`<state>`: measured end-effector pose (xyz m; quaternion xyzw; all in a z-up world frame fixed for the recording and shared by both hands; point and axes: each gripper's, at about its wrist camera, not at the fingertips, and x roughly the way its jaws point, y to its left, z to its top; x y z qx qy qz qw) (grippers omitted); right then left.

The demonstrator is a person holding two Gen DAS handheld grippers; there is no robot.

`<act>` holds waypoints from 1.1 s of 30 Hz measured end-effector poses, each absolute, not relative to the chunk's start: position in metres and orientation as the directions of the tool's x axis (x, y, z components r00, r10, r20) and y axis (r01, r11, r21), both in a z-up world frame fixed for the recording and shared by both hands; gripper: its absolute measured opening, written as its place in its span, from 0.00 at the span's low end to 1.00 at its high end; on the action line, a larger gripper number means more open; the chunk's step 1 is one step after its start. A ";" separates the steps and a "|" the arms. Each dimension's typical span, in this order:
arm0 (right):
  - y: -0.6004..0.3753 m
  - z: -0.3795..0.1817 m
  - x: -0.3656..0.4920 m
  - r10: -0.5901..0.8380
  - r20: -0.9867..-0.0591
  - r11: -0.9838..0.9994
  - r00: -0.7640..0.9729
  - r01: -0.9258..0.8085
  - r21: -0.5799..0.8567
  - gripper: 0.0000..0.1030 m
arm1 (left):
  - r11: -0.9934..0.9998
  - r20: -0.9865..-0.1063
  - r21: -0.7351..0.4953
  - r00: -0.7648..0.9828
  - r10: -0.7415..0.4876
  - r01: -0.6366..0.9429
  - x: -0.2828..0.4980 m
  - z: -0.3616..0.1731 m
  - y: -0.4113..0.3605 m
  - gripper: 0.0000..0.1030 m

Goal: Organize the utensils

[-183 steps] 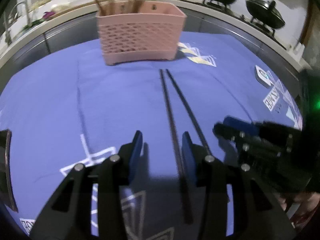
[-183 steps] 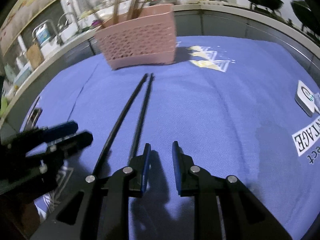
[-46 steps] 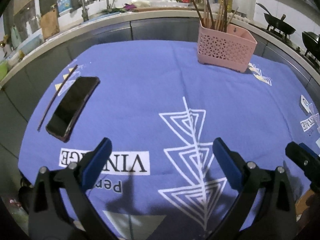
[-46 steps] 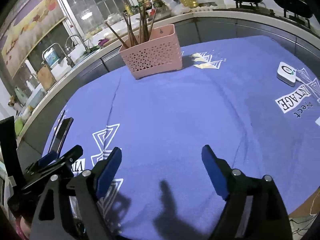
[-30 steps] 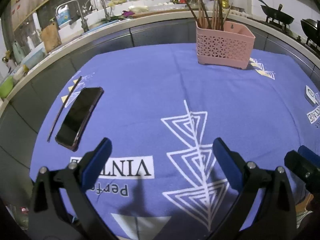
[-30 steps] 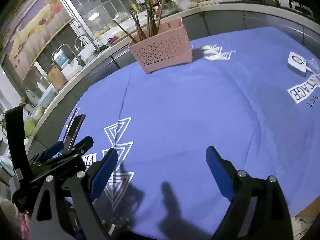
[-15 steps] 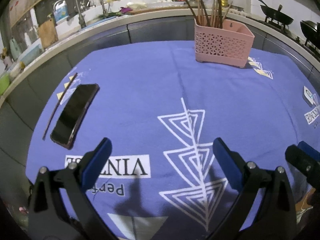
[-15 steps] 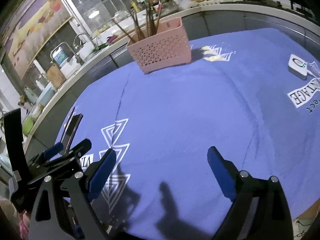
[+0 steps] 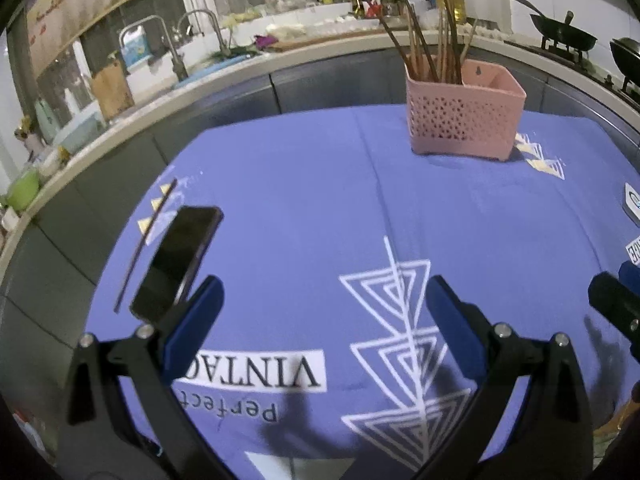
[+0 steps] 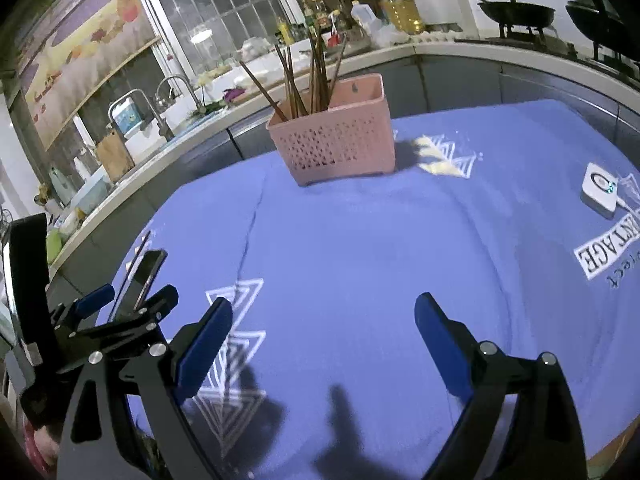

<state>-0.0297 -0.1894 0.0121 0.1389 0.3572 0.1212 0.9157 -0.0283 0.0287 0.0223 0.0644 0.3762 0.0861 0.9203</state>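
Note:
A pink perforated utensil basket [image 9: 464,124] [image 10: 336,144] stands at the far side of the purple tablecloth, with several brown chopsticks [image 9: 432,48] [image 10: 308,80] upright in it. One thin dark chopstick [image 9: 145,246] [image 10: 138,254] lies flat near the left edge, beside a phone. My left gripper [image 9: 324,312] hangs wide open over the near part of the cloth, nothing between its fingers. My right gripper [image 10: 324,328] is also wide open and empty, to the right of the left one. Both are well back from the basket.
A black phone [image 9: 176,260] [image 10: 142,276] lies at the left of the purple cloth [image 9: 320,208]. A small white device [image 10: 600,190] sits at the right edge. Behind the table runs a counter with a sink tap [image 9: 208,36], bottles and woks [image 10: 516,10].
Six seconds ago both grippers were nearly shut over two black chopsticks lying before the basket; those chopsticks no longer lie there. Over the last second both open grippers only drifted slightly.

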 end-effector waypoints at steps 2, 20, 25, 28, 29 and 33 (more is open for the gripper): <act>-0.188 0.014 -0.027 0.325 -0.618 0.930 0.716 -0.123 0.347 0.89 | 0.977 -0.678 0.184 0.705 0.207 -0.110 -0.026 0.026 0.029 0.94; -0.185 0.019 -0.017 0.368 -0.606 0.910 0.706 -0.138 0.391 0.88 | 0.973 -0.667 0.200 0.710 0.224 -0.120 -0.020 0.032 0.029 0.94; -0.184 0.023 -0.016 0.364 -0.593 0.909 0.718 -0.135 0.395 0.88 | 0.974 -0.676 0.194 0.704 0.218 -0.116 -0.021 0.030 0.028 0.94; -0.184 0.025 -0.016 0.366 -0.582 0.906 0.726 -0.136 0.400 0.88 | 0.975 -0.679 0.191 0.703 0.212 -0.109 -0.022 0.030 0.027 0.94; -0.183 0.026 -0.017 0.365 -0.581 0.907 0.727 -0.137 0.398 0.87 | 0.976 -0.679 0.191 0.703 0.211 -0.109 -0.022 0.030 0.026 0.94; -0.183 0.024 -0.018 0.359 -0.583 0.908 0.729 -0.128 0.399 0.87 | 0.974 -0.685 0.200 0.695 0.217 -0.107 -0.022 0.029 0.025 0.94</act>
